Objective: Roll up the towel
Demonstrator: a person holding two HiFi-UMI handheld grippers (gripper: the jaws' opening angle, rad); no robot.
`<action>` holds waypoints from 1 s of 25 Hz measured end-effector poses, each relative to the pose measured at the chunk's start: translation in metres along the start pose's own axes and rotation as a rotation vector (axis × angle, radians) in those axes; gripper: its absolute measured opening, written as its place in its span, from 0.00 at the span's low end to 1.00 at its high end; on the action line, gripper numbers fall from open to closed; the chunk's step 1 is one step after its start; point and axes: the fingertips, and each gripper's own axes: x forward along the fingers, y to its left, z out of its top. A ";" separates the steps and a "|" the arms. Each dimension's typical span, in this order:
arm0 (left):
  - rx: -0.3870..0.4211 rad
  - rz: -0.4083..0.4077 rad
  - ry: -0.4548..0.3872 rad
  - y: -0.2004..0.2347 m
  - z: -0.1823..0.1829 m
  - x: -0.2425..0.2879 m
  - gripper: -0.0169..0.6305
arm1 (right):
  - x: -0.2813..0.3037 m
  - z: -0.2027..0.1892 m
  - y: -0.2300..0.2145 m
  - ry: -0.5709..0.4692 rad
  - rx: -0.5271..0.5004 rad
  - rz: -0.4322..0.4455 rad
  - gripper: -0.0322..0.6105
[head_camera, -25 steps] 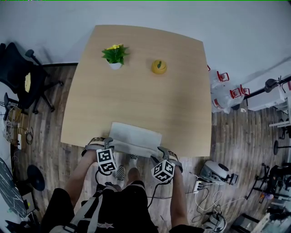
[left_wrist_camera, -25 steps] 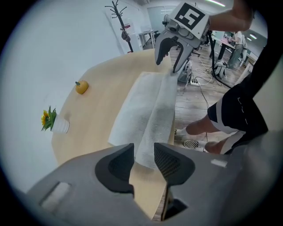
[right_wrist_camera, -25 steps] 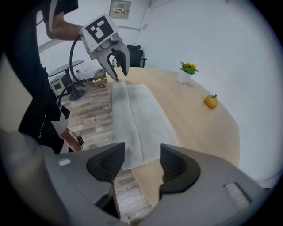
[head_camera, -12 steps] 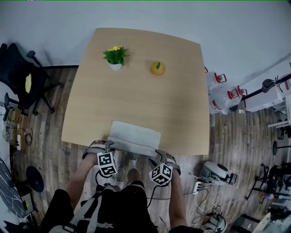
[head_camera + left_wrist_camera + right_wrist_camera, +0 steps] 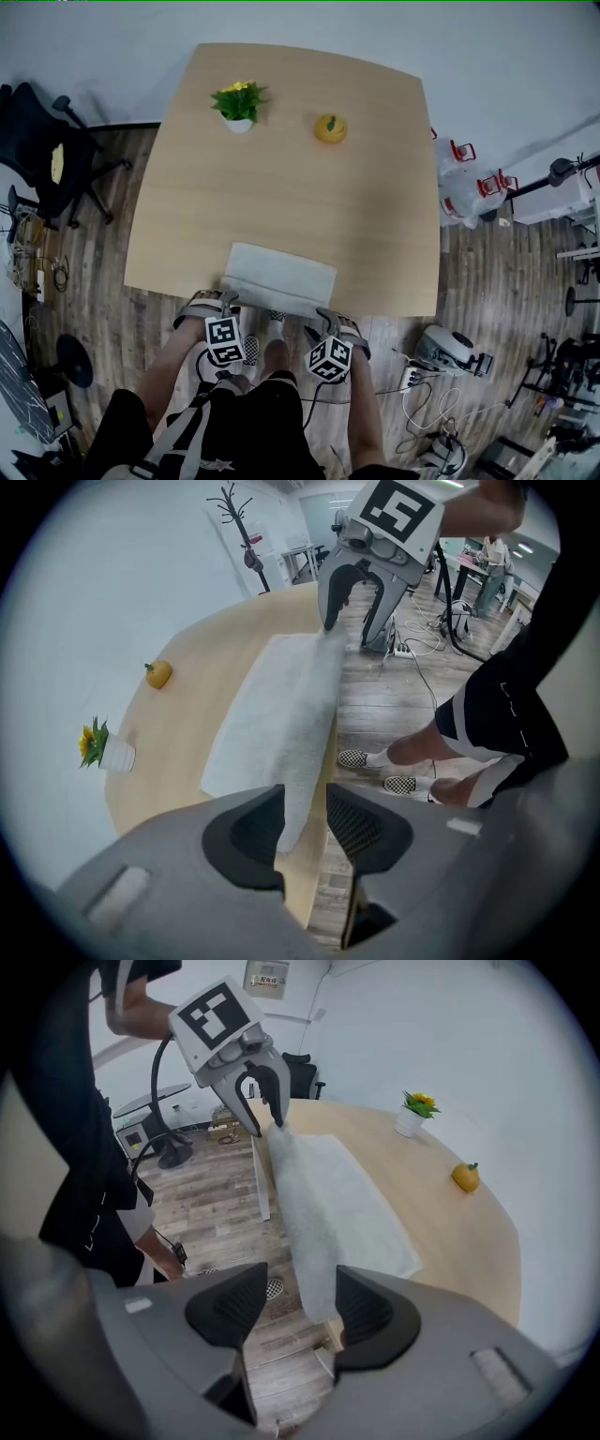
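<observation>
The pale grey rectangular cloth towel (image 5: pixel 279 278) lies at the near edge of the light wooden surface (image 5: pixel 281 178), with its near hem lifted off that edge. The left tool (image 5: pixel 228 300) is clenched on the hem's left corner. The right tool (image 5: pixel 323 317) is clenched on its right corner.

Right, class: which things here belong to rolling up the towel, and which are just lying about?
Job: pale grey cloth towel, near corners gripped by left gripper and right gripper; light wooden table beneath.
Lying about: small green potted plant with yellow flowers; round yellow fruit; black office chair.
</observation>
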 end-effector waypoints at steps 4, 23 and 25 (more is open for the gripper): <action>0.005 -0.009 0.000 -0.001 0.003 0.010 0.26 | 0.009 -0.001 0.001 0.006 -0.013 0.016 0.40; 0.023 -0.052 0.025 -0.002 0.001 0.035 0.23 | 0.020 -0.004 -0.014 -0.006 -0.033 -0.020 0.26; 0.027 -0.052 0.025 -0.003 0.001 0.036 0.22 | 0.021 -0.005 -0.015 -0.006 -0.035 -0.031 0.25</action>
